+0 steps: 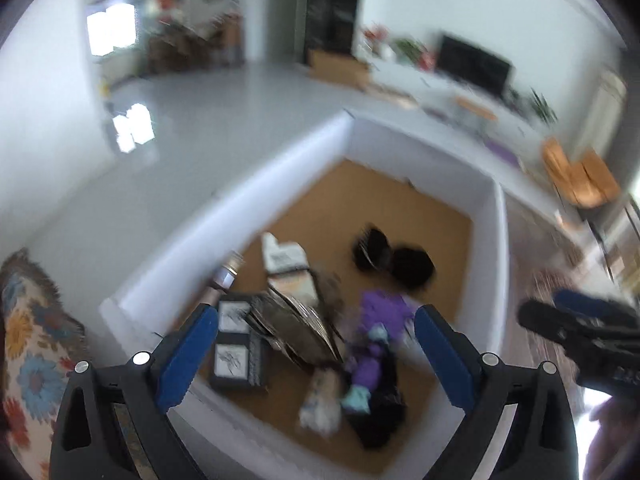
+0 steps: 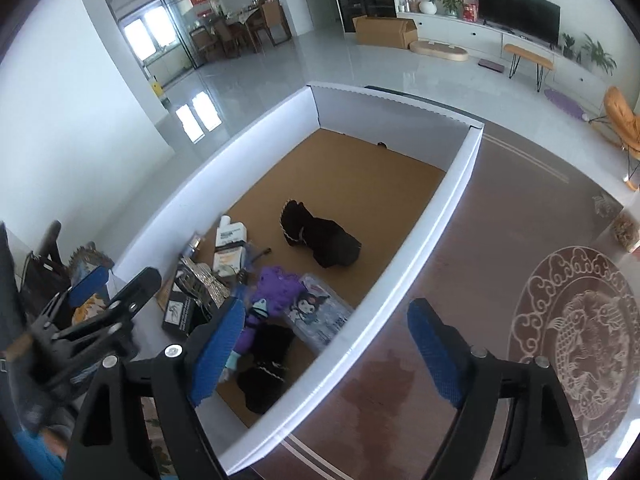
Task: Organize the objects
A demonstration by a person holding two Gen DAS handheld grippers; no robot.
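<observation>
A large white box (image 2: 460, 184) with a brown cardboard floor holds several items. In the right wrist view I see a black cloth item (image 2: 320, 236), a purple plush toy (image 2: 276, 292), a white bottle (image 2: 230, 236), a cartoon-print packet (image 2: 316, 312), a silver pouch (image 2: 204, 280) and a black framed box (image 2: 180, 312). The left wrist view is blurred and shows the box (image 1: 496, 264), the purple toy (image 1: 380, 320) and the black item (image 1: 392, 260). My left gripper (image 1: 316, 344) is open and empty above the box's near end. My right gripper (image 2: 324, 340) is open and empty over the box's right wall.
The box stands on a dark brown table (image 2: 500, 264) with a round fish pattern (image 2: 580, 340). A flowered cushion (image 1: 28, 344) lies at left. Beyond are a grey tiled floor (image 2: 300, 64), a cardboard carton (image 2: 384, 30), a TV (image 2: 518, 10) and a dining set (image 2: 240, 28).
</observation>
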